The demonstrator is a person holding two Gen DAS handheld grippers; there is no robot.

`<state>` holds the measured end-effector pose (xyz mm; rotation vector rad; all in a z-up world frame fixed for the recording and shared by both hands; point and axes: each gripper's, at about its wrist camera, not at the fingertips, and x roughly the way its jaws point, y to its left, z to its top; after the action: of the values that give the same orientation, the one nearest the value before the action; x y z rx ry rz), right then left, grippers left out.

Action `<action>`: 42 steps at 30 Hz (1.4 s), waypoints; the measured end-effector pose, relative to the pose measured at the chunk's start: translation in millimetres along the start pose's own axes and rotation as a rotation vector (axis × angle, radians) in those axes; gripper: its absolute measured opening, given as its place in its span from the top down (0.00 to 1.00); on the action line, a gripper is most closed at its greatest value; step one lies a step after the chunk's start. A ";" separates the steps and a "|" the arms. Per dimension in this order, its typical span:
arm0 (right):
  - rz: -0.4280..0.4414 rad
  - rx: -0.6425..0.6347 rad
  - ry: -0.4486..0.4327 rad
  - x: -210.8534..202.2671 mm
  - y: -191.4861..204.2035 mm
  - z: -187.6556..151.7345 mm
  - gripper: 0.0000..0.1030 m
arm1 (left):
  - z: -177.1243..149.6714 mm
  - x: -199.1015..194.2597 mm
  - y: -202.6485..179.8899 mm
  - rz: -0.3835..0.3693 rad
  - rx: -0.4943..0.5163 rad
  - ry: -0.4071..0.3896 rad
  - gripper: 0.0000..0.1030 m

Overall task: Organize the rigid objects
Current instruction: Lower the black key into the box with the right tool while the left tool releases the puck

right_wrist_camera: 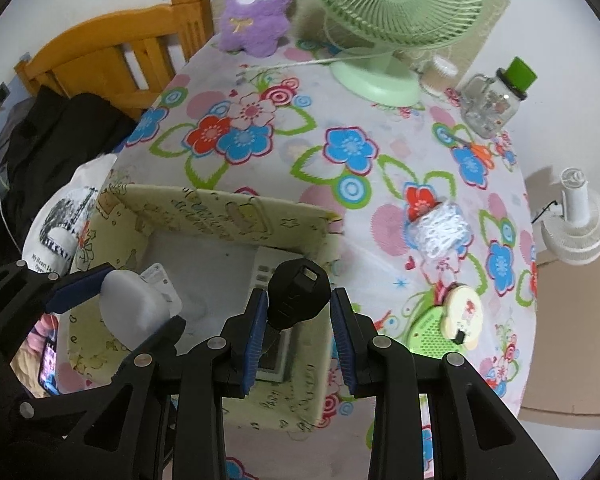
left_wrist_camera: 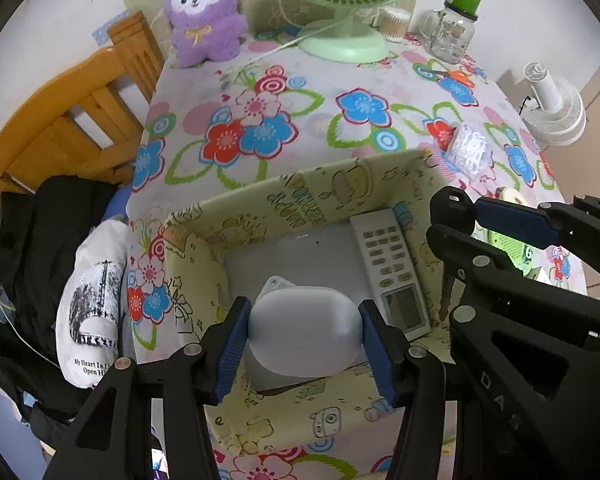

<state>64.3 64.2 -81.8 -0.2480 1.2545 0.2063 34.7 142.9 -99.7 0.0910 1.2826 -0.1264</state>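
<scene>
Left gripper clamps a smooth rounded white case; right gripper pinches a black, seemingly plastic key.

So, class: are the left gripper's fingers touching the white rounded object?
Touching. The left wrist view shows both blue fingers pressed against opposite sides of the white rounded object, held above the box.

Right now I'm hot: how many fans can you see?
2: a green fan at the table's far end, and a white fan beyond the table's right edge.
</scene>
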 end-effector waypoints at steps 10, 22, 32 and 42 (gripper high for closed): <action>0.031 -0.014 0.053 27.0 15.4 3.9 0.66 | -3.7 23.0 15.4 -0.032 -0.023 0.069 0.44; 0.107 0.028 0.076 50.9 18.5 13.0 0.56 | 0.1 35.3 18.7 -0.099 -0.057 0.099 0.27; 0.114 0.045 0.055 40.5 14.0 9.4 0.24 | 2.4 30.1 14.0 -0.089 -0.030 0.088 0.13; 0.117 0.043 0.026 22.9 9.4 4.8 0.21 | -0.8 14.0 7.5 -0.052 -0.016 0.059 0.10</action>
<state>72.8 75.0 -103.0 -0.1412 1.2985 0.2770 39.0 149.8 -113.4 0.0482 1.3446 -0.1593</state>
